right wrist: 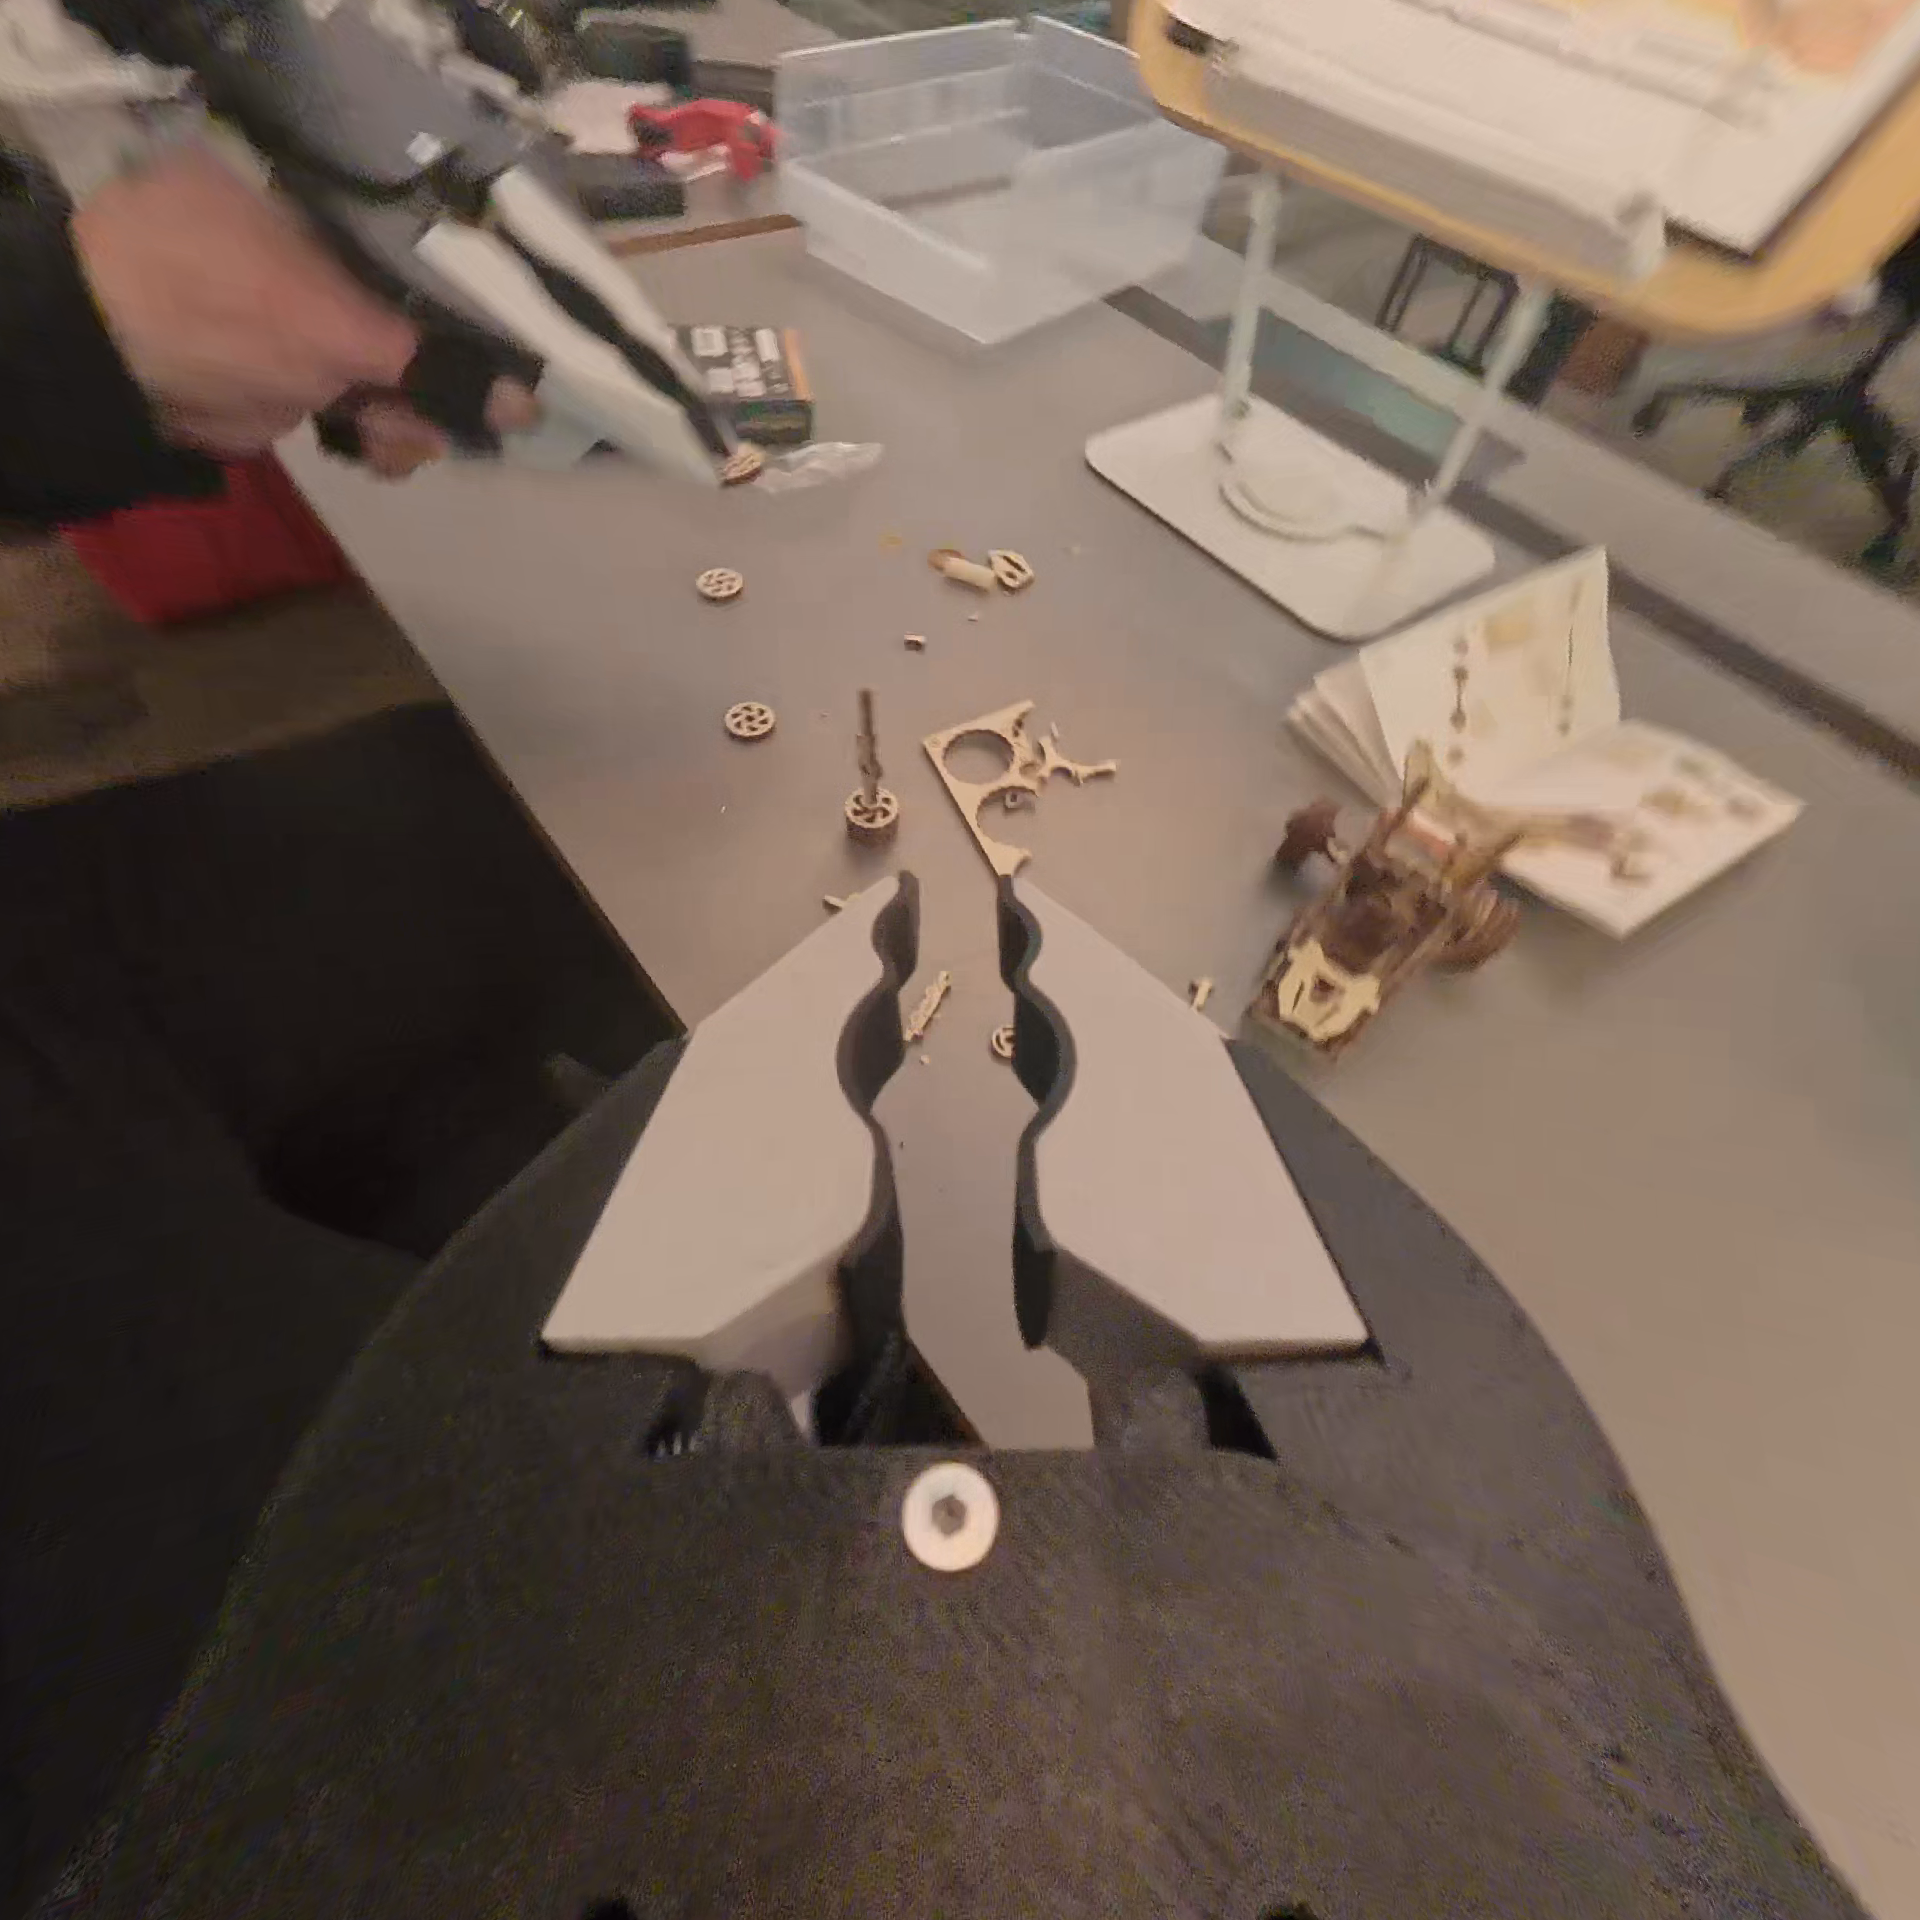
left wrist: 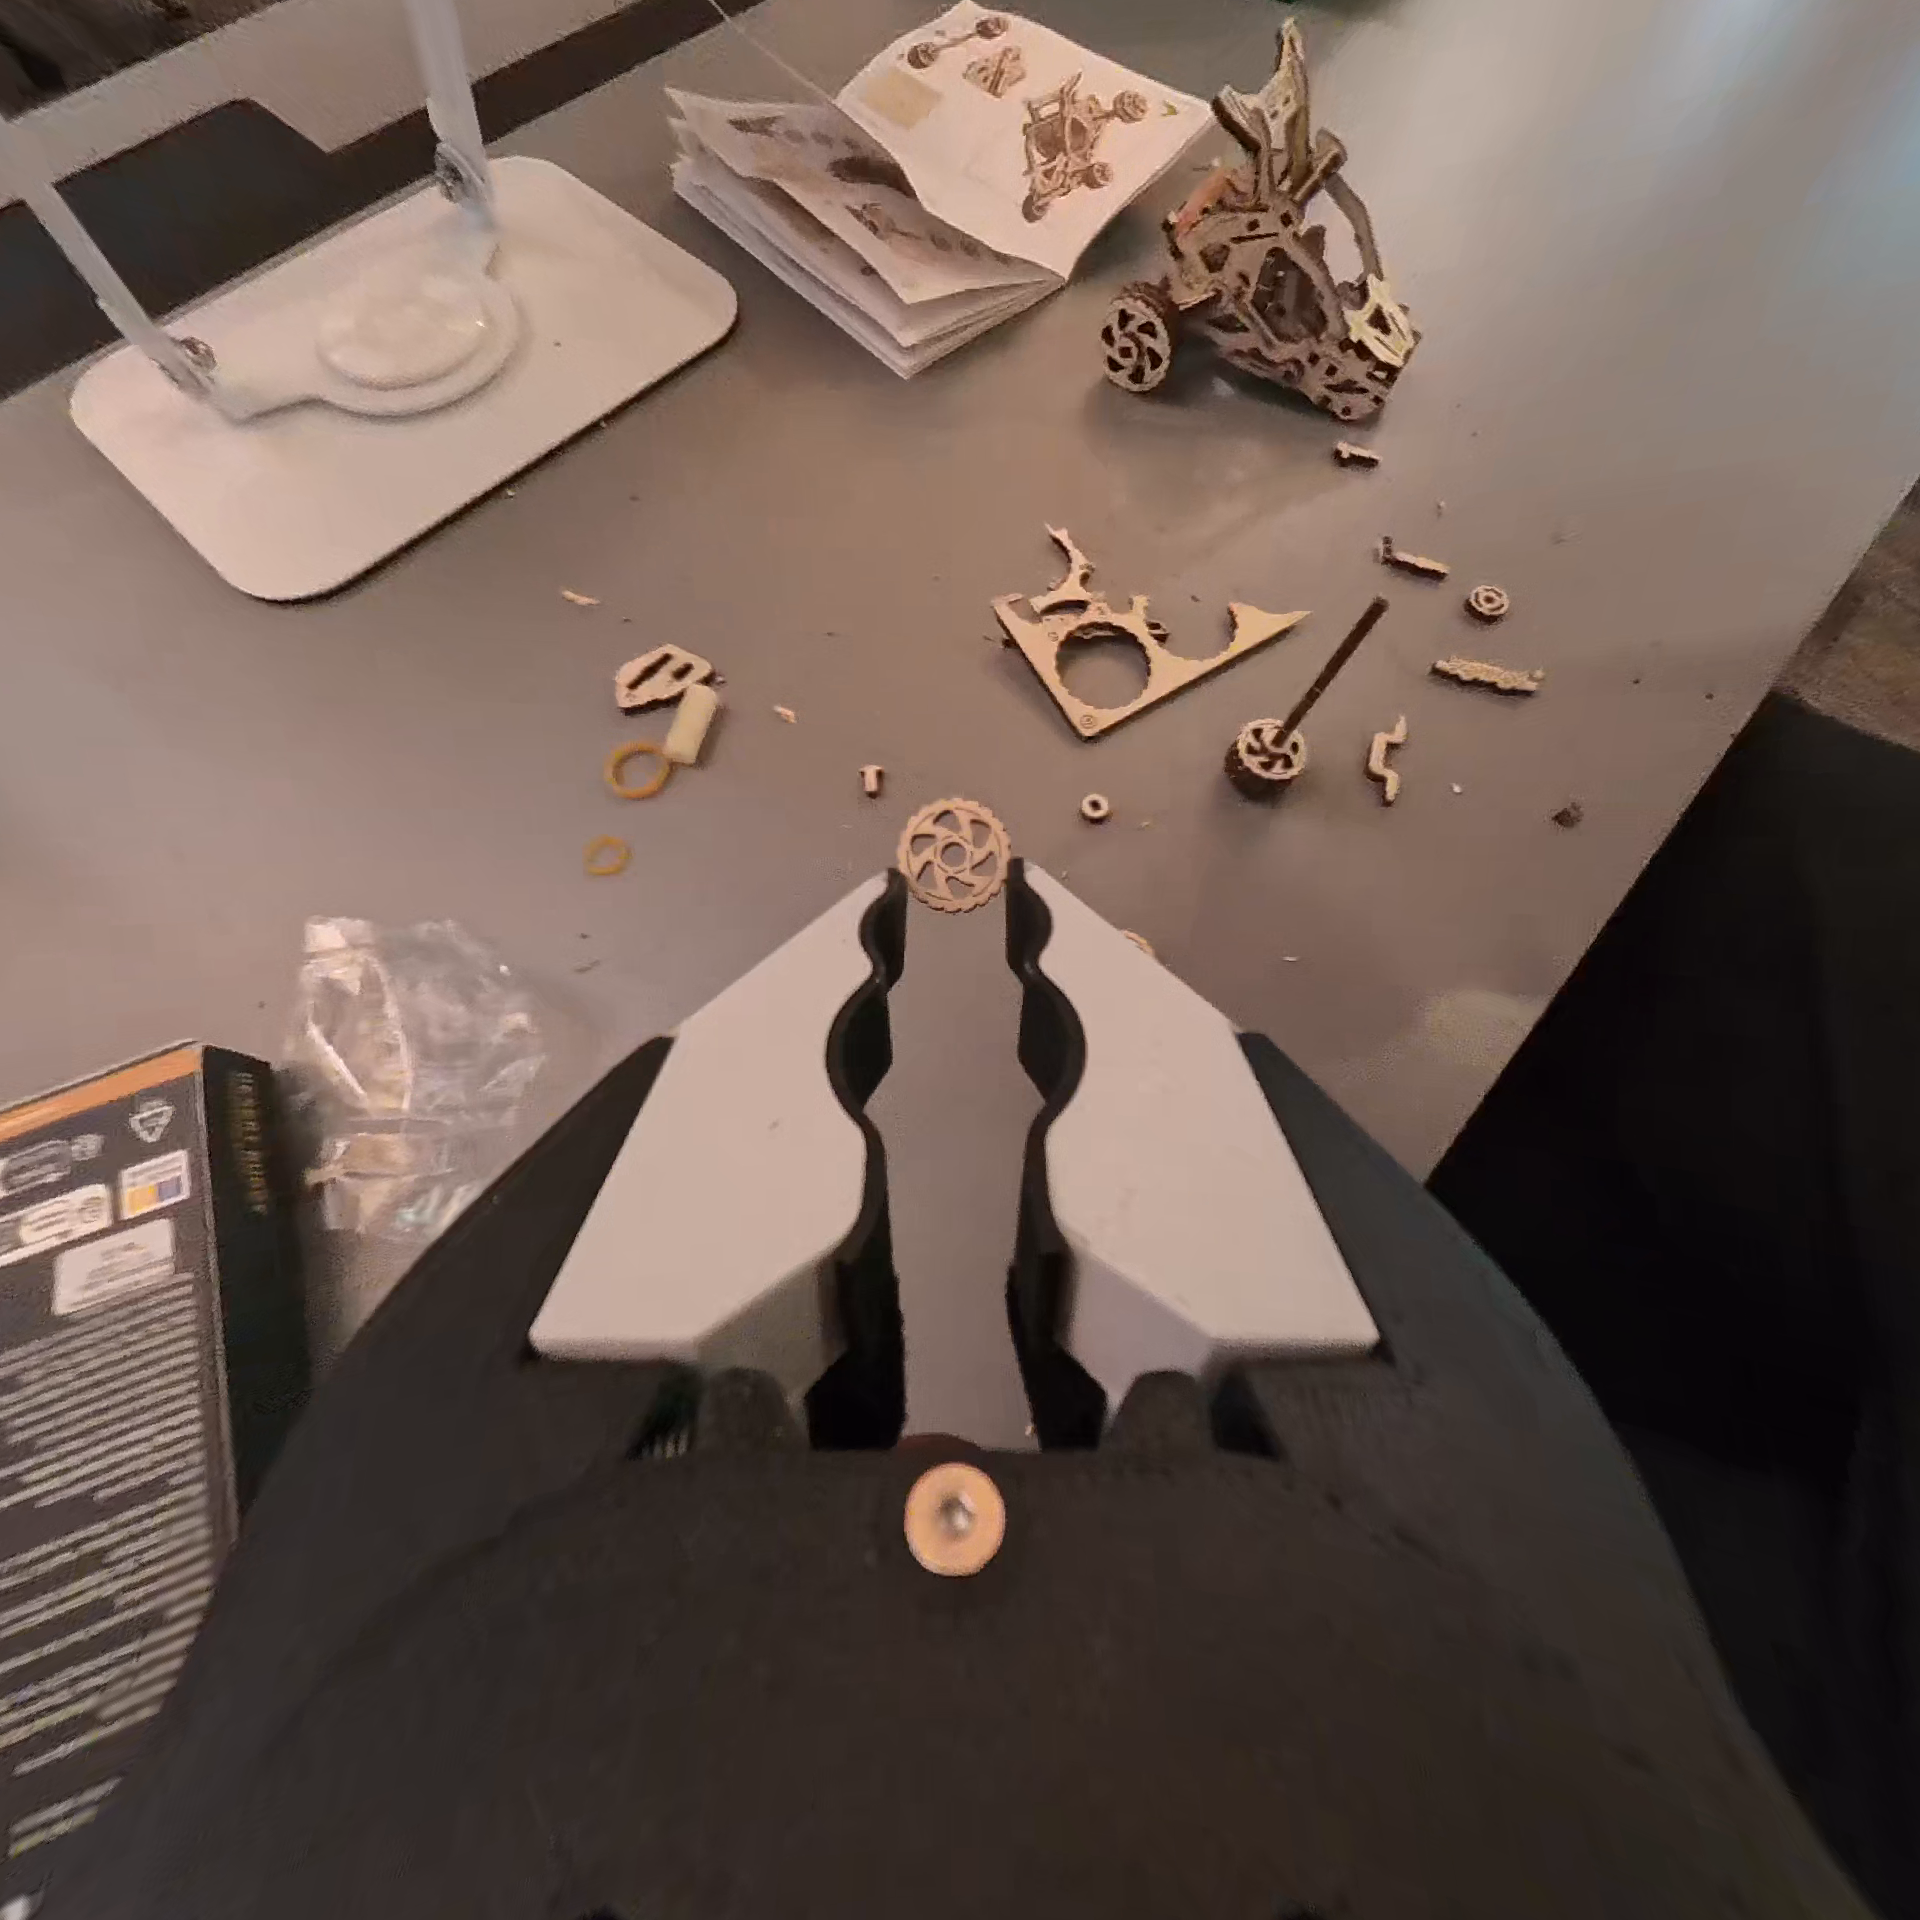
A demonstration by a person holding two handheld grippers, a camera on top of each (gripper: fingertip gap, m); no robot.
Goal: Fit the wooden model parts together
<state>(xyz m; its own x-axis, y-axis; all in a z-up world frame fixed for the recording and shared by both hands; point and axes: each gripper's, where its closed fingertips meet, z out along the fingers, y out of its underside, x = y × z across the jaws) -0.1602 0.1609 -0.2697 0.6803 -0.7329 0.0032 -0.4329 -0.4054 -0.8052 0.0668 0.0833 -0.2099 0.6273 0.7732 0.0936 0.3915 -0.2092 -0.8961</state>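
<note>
The left gripper [left wrist: 954, 878] pinches a toothed wooden gear [left wrist: 953, 857] at its tips; the right gripper [right wrist: 954, 883] is narrowly parted, empty.

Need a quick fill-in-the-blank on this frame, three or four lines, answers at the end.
1. The left gripper pinches a small toothed wooden ____ at the tips of its jaws.
2. The right gripper holds ____; its jaws stand apart over the grey table.
3. The instruction booklet lies ____ on the table.
4. The half-built wooden car stands to the ____ of the booklet in the left wrist view.

Answers: wheel; nothing; open; right
</note>
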